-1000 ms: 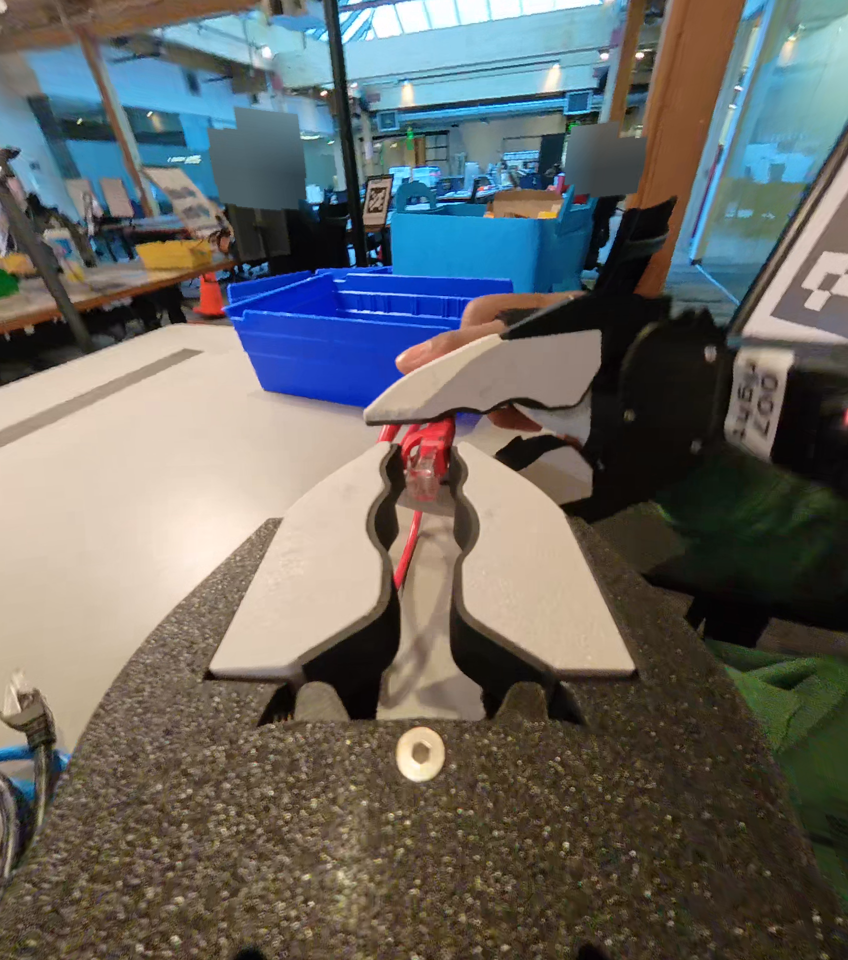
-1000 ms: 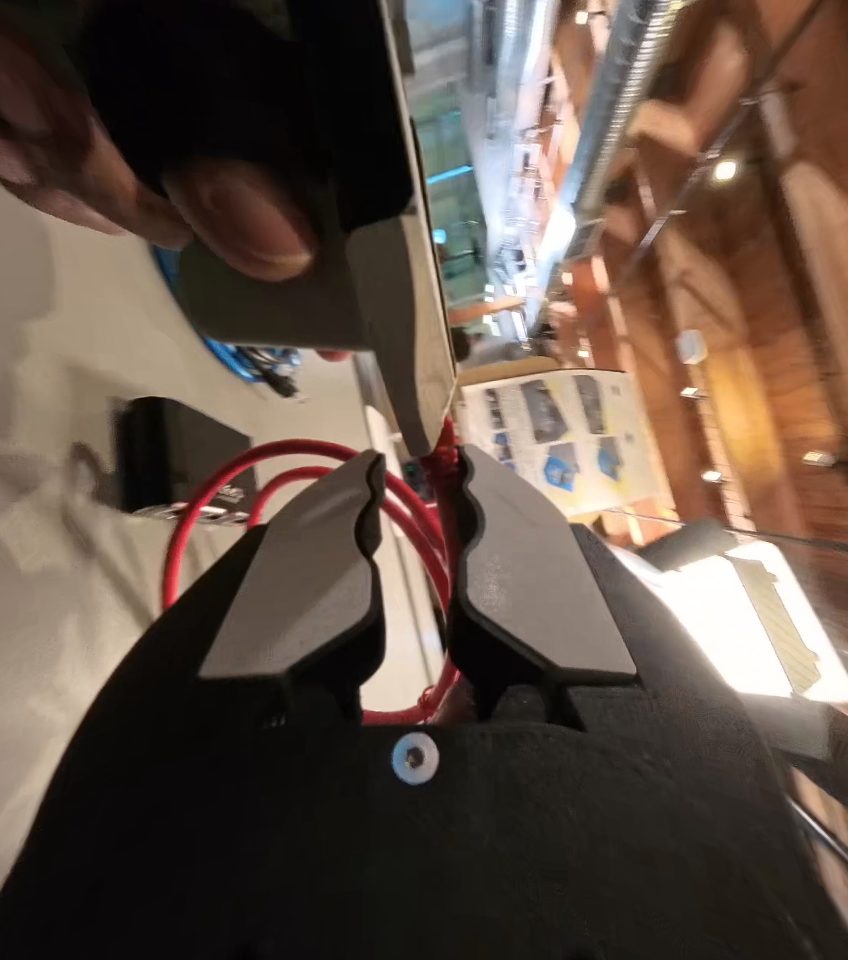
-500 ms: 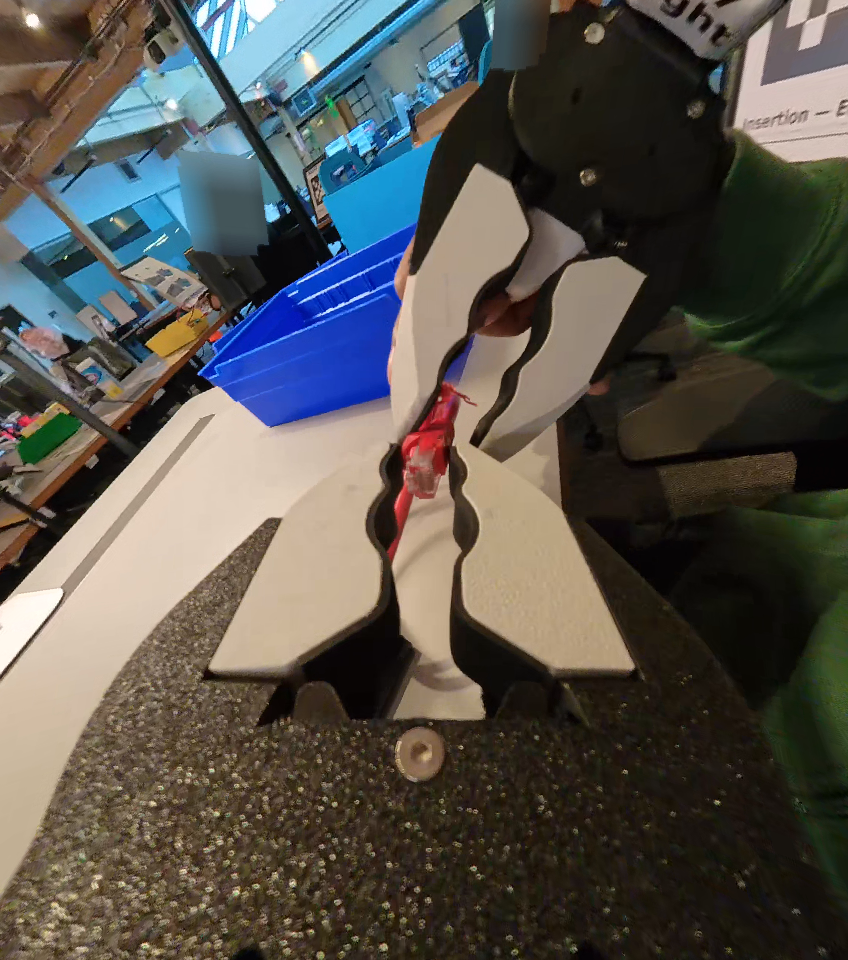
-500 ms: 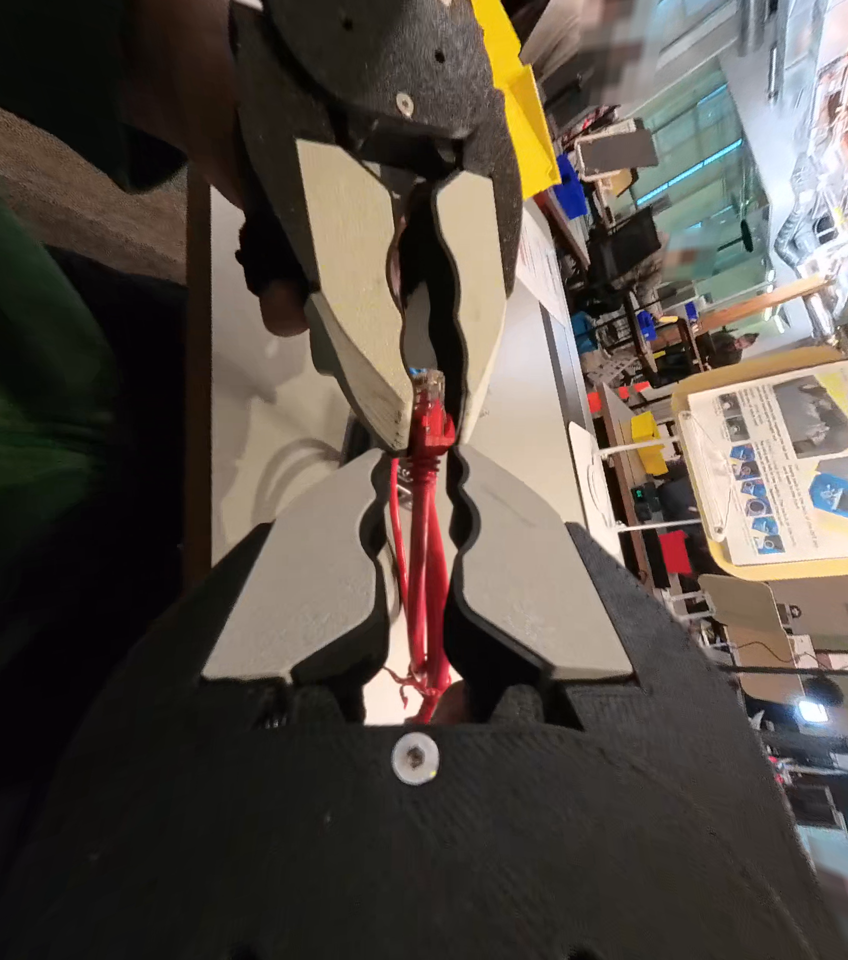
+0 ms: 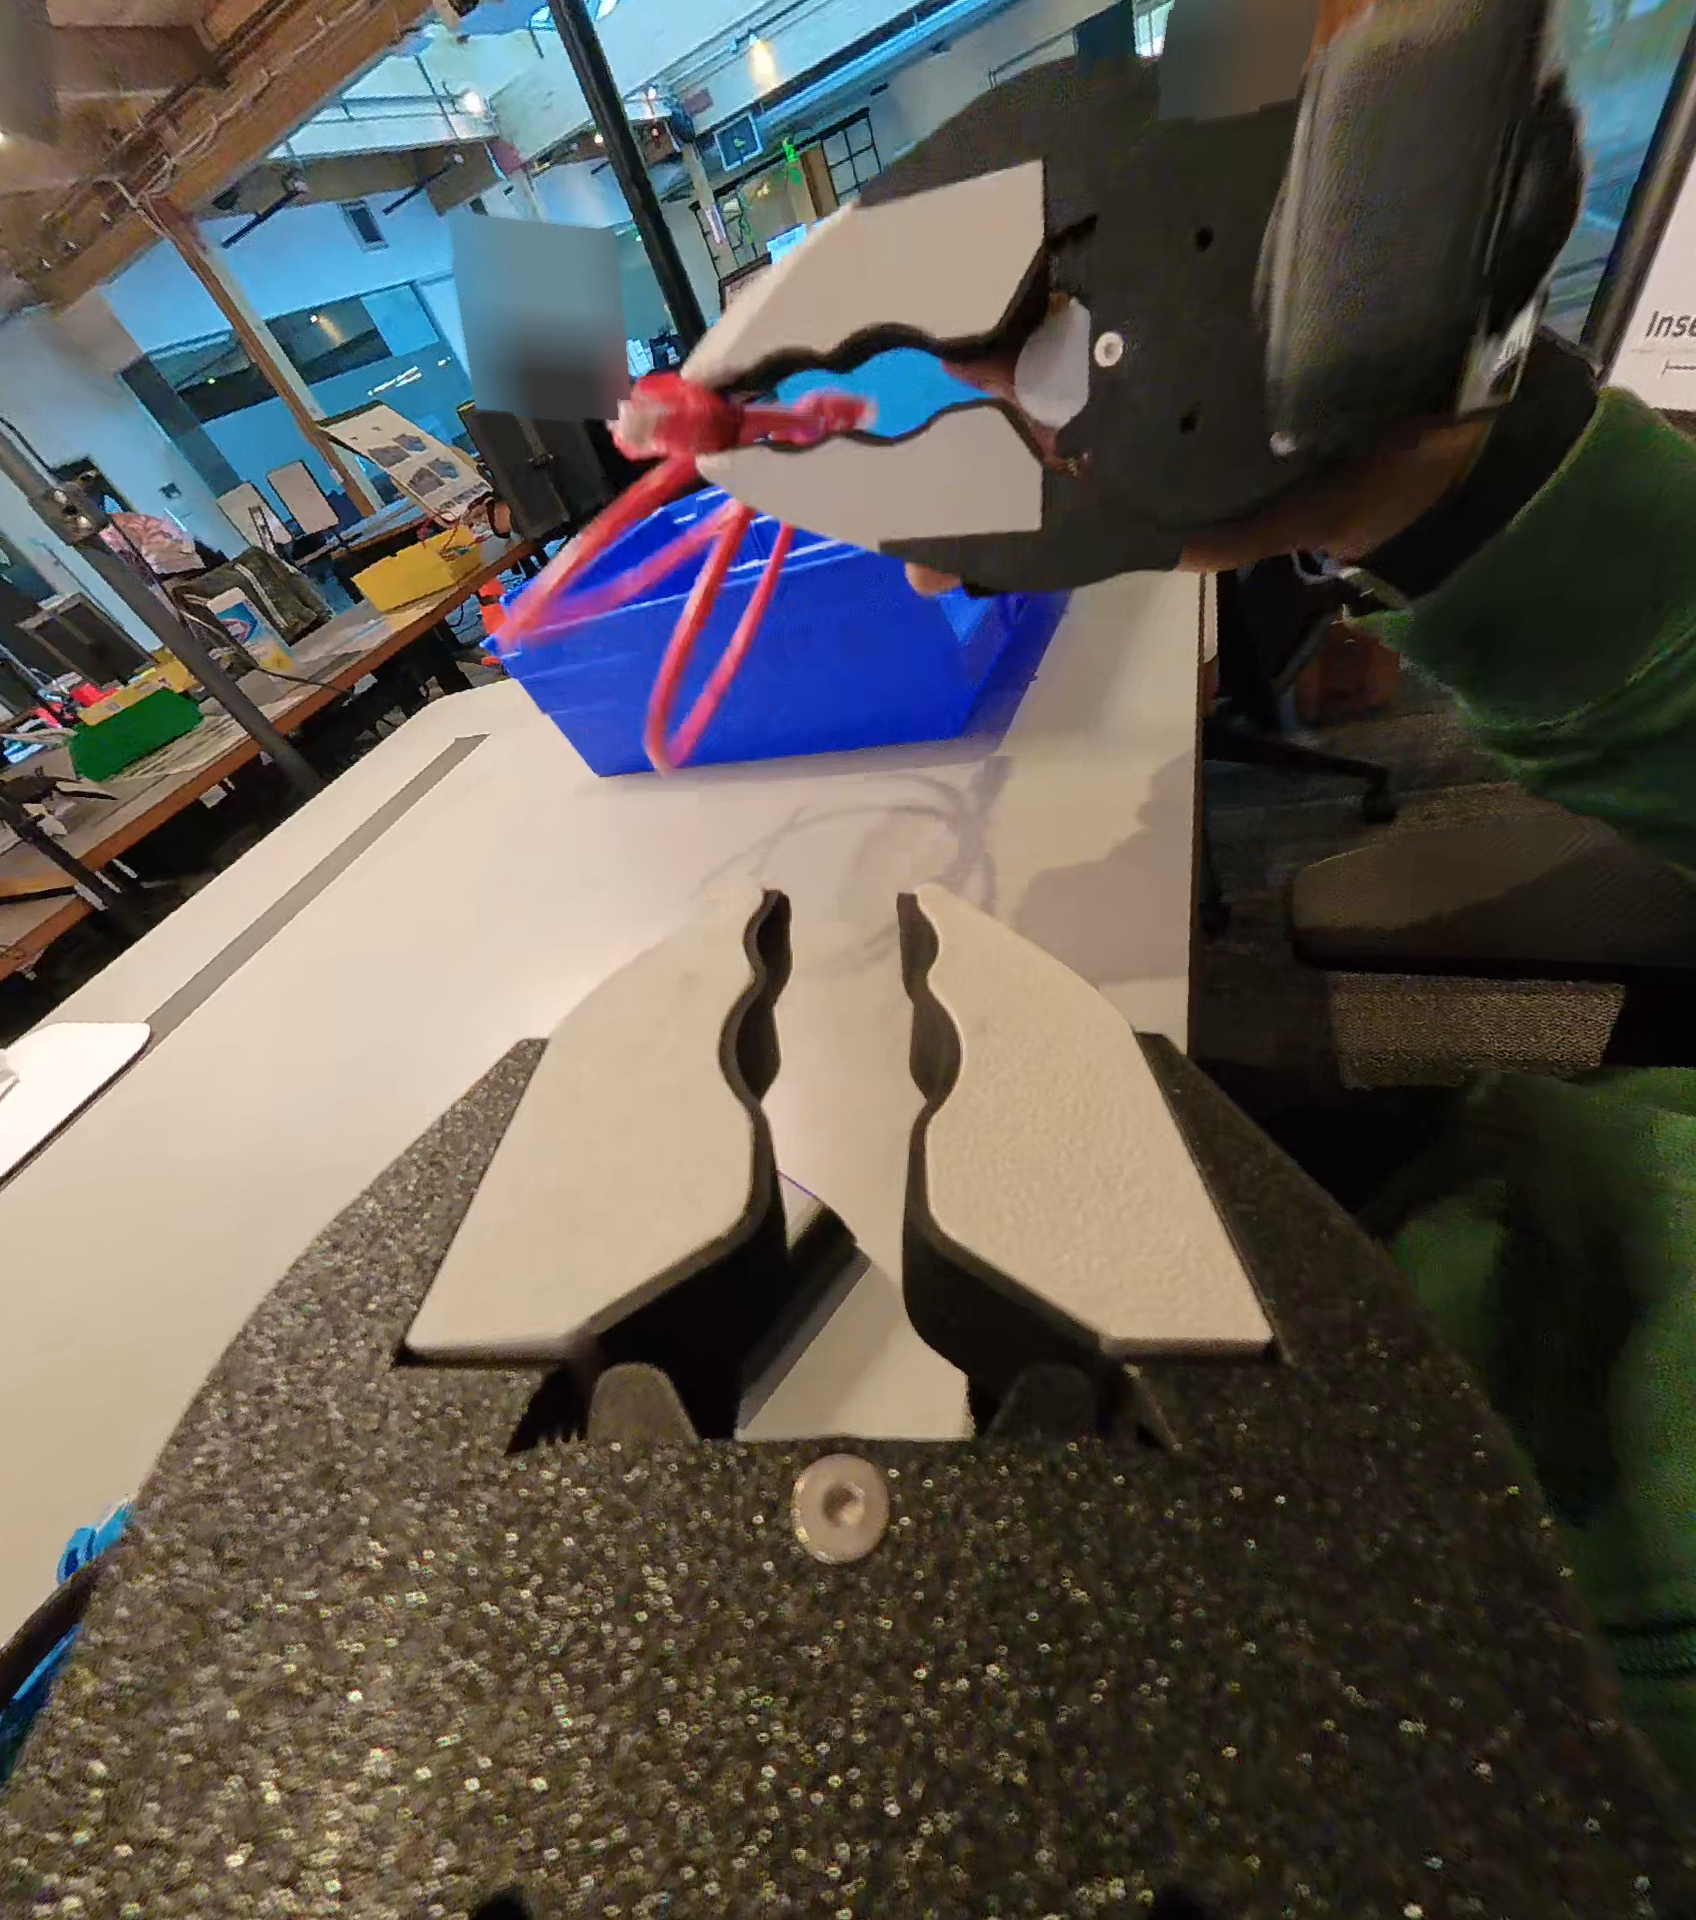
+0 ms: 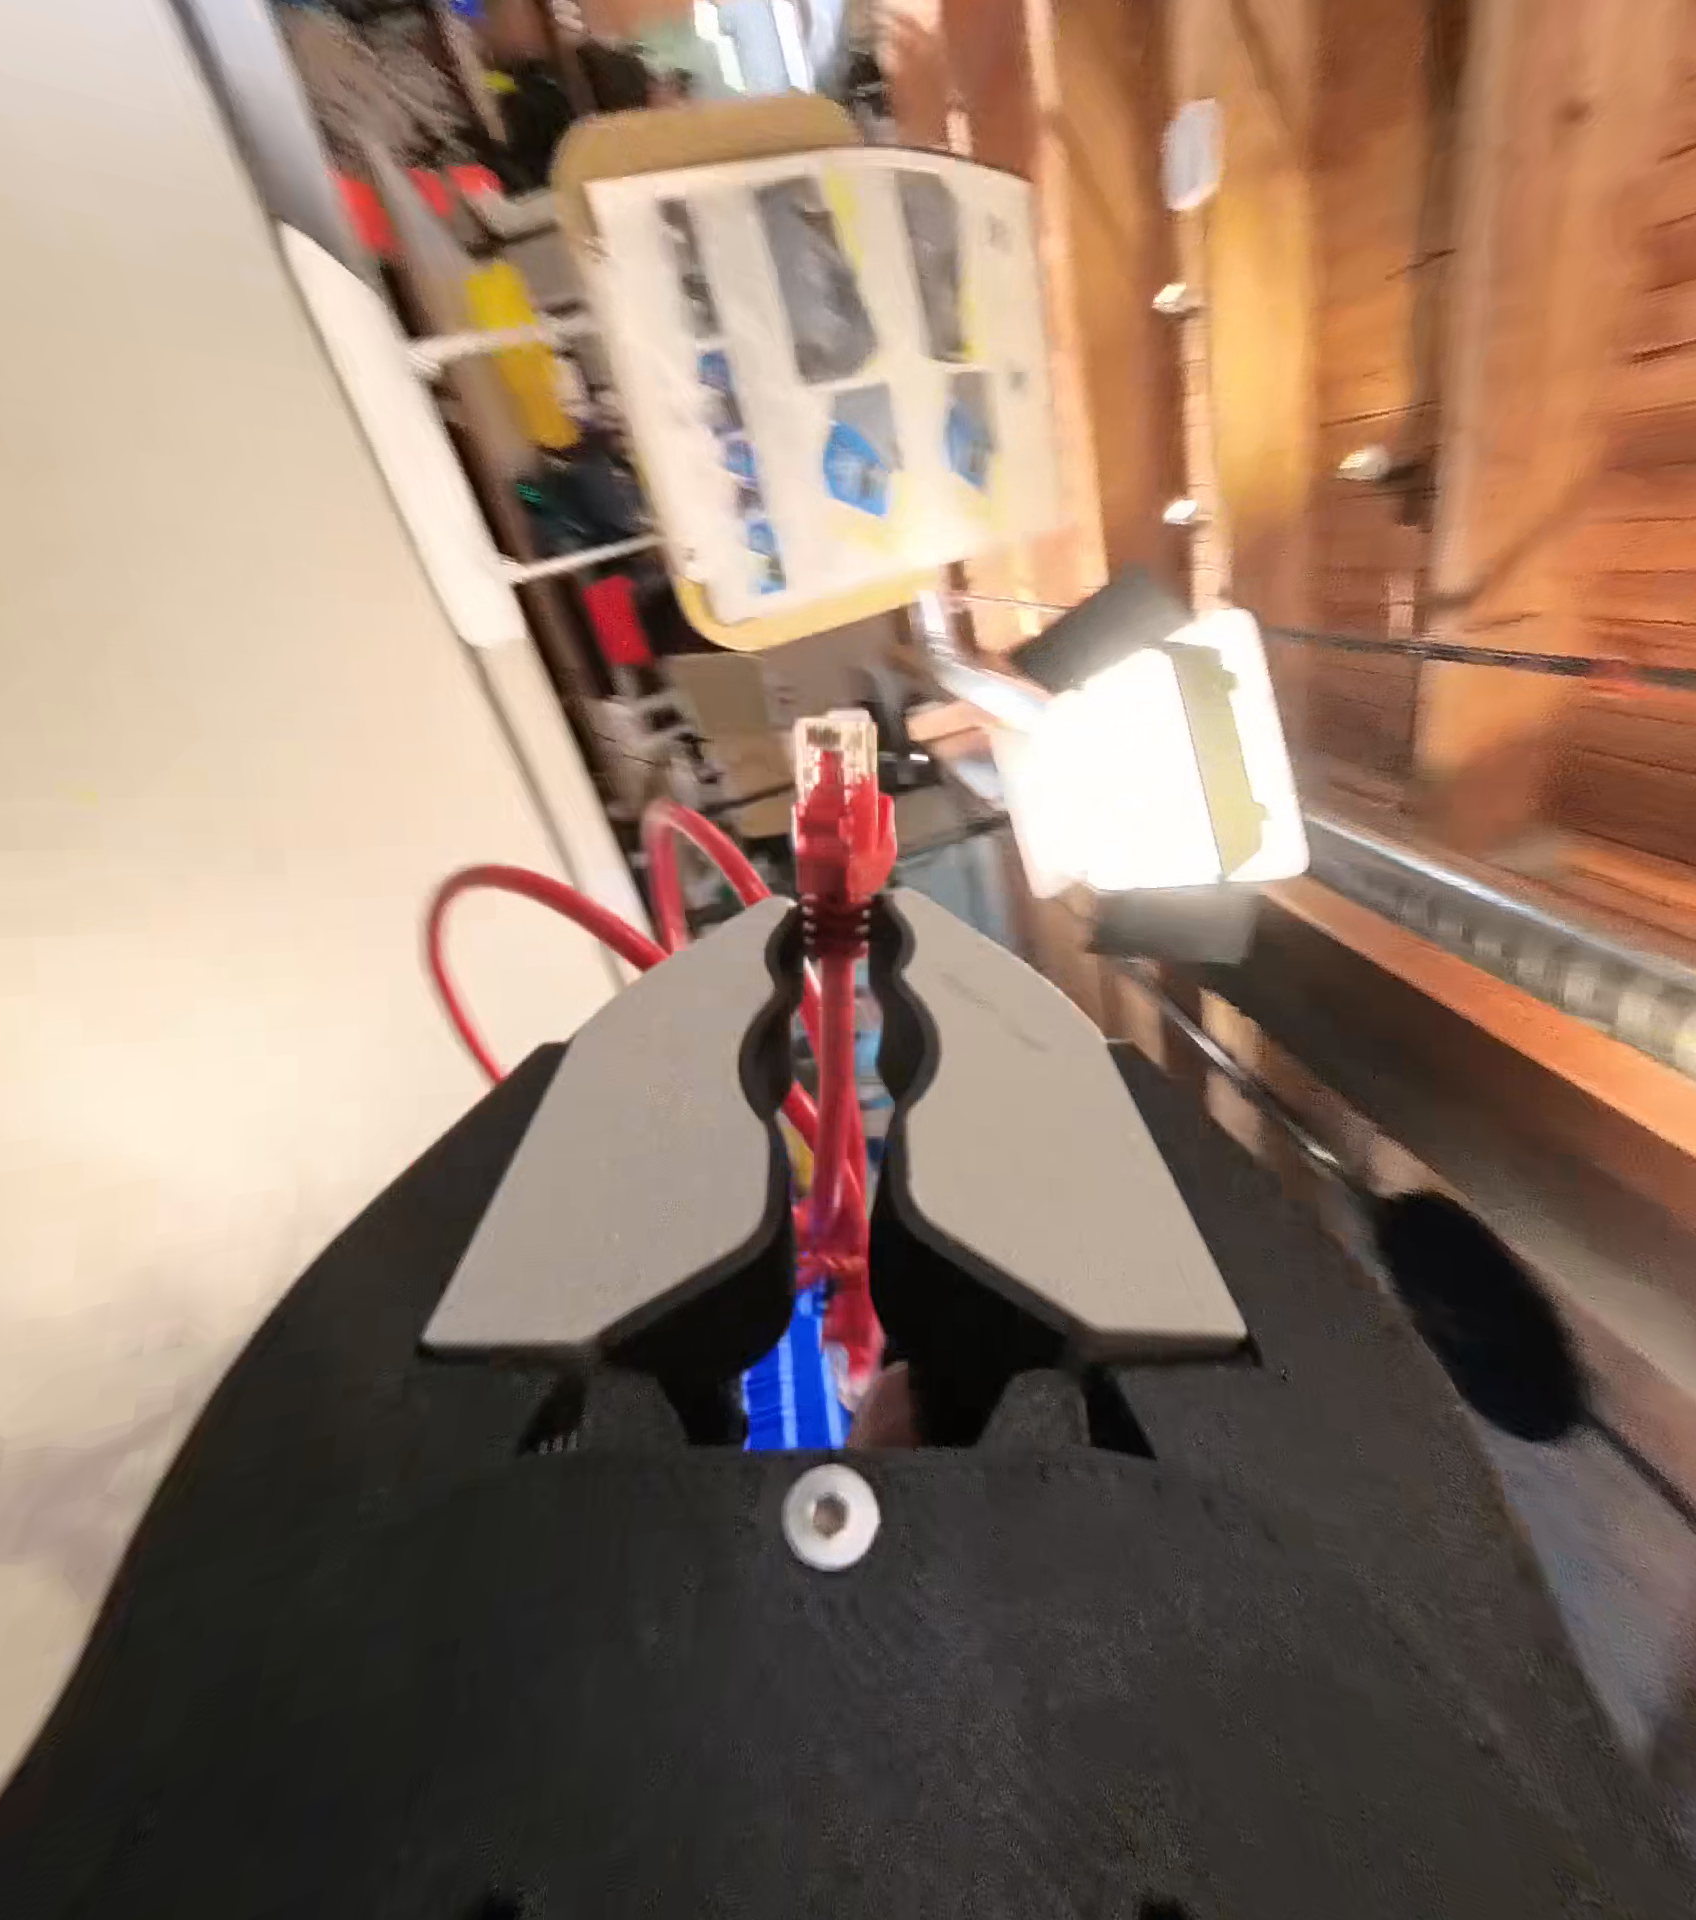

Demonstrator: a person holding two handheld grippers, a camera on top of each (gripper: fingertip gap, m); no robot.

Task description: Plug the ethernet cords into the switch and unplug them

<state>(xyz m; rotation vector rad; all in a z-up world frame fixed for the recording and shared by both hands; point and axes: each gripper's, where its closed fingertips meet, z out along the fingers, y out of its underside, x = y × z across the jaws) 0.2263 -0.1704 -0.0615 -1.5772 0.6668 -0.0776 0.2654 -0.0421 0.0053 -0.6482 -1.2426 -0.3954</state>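
I am clenching my right tool on the red ethernet cord just behind its plug, which is jutting forward above the surface. My left tool is hanging released, holding nothing. No switch is showing; next I am needing to find its port and line the plug up.

Grey-fingered black tool; green sleeve

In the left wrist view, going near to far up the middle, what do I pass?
Left tool with its jaws apart and empty, bare white table, blue bin, then the red cable hanging from the right tool.
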